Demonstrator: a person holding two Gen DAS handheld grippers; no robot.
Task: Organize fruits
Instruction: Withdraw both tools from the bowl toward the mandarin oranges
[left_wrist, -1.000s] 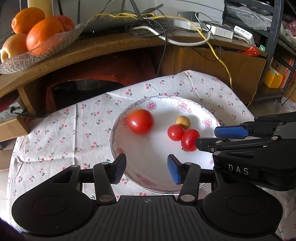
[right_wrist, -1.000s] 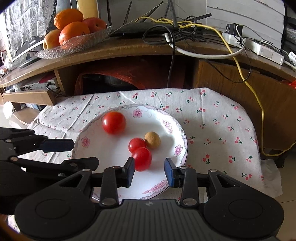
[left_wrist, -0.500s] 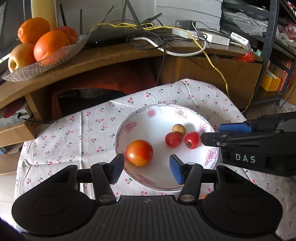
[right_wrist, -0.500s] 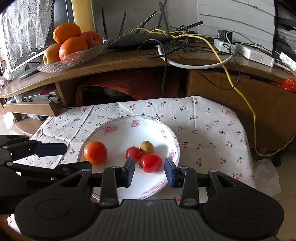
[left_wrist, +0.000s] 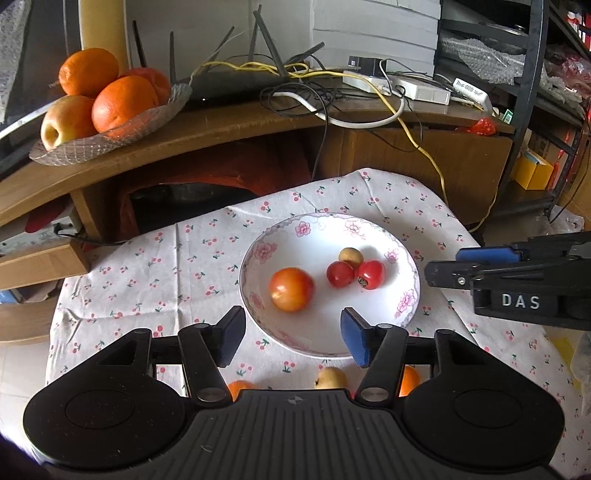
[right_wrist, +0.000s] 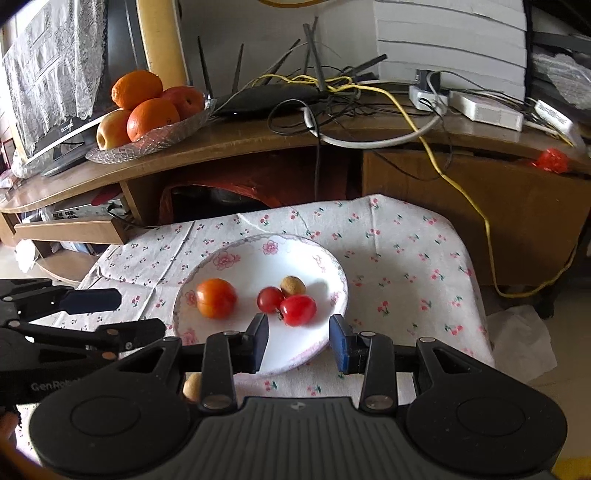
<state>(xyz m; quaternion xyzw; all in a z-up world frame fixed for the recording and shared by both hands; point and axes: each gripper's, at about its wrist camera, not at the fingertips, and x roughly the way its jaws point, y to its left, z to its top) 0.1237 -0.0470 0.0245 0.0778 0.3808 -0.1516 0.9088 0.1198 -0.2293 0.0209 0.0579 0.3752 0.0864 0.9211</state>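
Observation:
A white flowered plate (left_wrist: 373, 226) (right_wrist: 218, 260) lies on the cherry-print cloth. In it rest a large tomato (left_wrist: 291, 289) (right_wrist: 216, 298), two cherry tomatoes (left_wrist: 340, 274) (left_wrist: 371, 274) (right_wrist: 270, 299) (right_wrist: 298, 309) and a small tan fruit (left_wrist: 350, 254) (right_wrist: 293, 285). My left gripper (left_wrist: 293, 341) is open at the plate's near rim, empty. My right gripper (right_wrist: 298, 343) is open just short of the cherry tomatoes, empty. Orange and tan fruits (left_wrist: 330, 377) (right_wrist: 192, 386) peek from under the grippers on the cloth.
A glass dish (left_wrist: 107, 138) (right_wrist: 155, 142) with oranges and apples stands on the curved wooden shelf (left_wrist: 229, 129) behind. Cables, a router and power strips clutter that shelf. The cloth-covered table (left_wrist: 155, 266) drops off at right toward the floor.
Both grippers have drawn back and up from the plate. The large tomato rolled from the plate's far left toward its near side. The cherry tomatoes shifted slightly.

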